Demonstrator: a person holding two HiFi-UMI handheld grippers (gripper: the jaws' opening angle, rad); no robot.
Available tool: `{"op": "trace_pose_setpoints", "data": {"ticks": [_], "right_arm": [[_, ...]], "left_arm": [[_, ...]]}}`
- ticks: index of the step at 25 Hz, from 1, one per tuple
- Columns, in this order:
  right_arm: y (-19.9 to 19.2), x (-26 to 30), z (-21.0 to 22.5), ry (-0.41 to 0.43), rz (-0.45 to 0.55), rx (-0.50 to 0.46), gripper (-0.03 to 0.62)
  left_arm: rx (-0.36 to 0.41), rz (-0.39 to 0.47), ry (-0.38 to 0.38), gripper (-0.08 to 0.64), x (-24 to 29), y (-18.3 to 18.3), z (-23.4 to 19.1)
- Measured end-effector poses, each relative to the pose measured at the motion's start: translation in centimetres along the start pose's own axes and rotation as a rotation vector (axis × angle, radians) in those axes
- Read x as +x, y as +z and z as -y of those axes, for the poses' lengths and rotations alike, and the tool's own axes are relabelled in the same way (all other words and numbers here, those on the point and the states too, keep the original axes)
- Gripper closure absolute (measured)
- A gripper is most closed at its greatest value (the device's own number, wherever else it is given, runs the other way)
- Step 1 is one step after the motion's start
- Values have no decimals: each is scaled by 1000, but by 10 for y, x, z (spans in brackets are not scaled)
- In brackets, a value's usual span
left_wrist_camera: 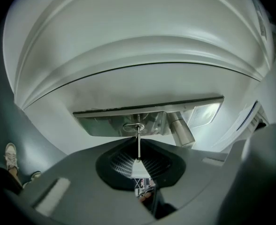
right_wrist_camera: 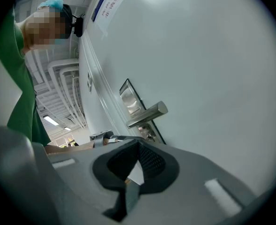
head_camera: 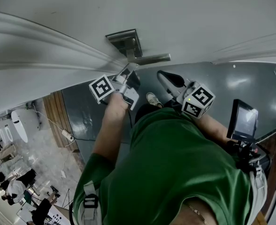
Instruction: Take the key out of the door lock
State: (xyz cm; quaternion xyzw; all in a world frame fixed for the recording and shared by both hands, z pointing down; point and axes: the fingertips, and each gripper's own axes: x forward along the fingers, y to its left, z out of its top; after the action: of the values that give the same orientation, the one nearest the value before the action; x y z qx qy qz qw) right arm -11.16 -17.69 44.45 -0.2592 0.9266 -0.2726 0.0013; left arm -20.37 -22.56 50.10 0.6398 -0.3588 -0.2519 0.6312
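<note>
The white door [head_camera: 175, 13] carries a steel lock plate [head_camera: 124, 37] with a lever handle [head_camera: 149, 59]. In the left gripper view the key [left_wrist_camera: 138, 142] shows edge-on as a thin metal strip. It runs from the keyhole [left_wrist_camera: 134, 126] in the plate [left_wrist_camera: 105, 123] straight back into my left gripper [left_wrist_camera: 138, 161], which is shut on it. From the head view the left gripper [head_camera: 128, 71] reaches up under the handle. My right gripper [head_camera: 162, 75] hangs just right of it, off the door, shut on nothing. The right gripper [right_wrist_camera: 139, 143] looks at the handle [right_wrist_camera: 147, 115] from the side.
The lever handle [left_wrist_camera: 181, 130] juts out just right of the keyhole. A dark screen on a stand [head_camera: 243, 121] is at the person's right. A shoe [head_camera: 153, 100] rests on the dark floor below. A blue sign [right_wrist_camera: 103, 3] is fixed high on the door.
</note>
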Motion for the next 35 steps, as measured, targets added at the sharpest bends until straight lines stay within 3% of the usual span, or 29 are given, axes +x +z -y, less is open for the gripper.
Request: {"op": "trace_pose_setpoints", "data": {"ticks": [15, 20, 35], "right_arm": [[-1, -1, 2, -7, 1, 3, 589], [0, 2, -1, 3, -6, -3, 589], [0, 2, -1, 1, -15, -7, 589]], "left_arm": [[-101, -49, -155, 535, 2, -1, 1], [-69, -55, -156, 535, 2, -2, 2], [-88, -65, -176, 535, -1, -4, 1]]}}
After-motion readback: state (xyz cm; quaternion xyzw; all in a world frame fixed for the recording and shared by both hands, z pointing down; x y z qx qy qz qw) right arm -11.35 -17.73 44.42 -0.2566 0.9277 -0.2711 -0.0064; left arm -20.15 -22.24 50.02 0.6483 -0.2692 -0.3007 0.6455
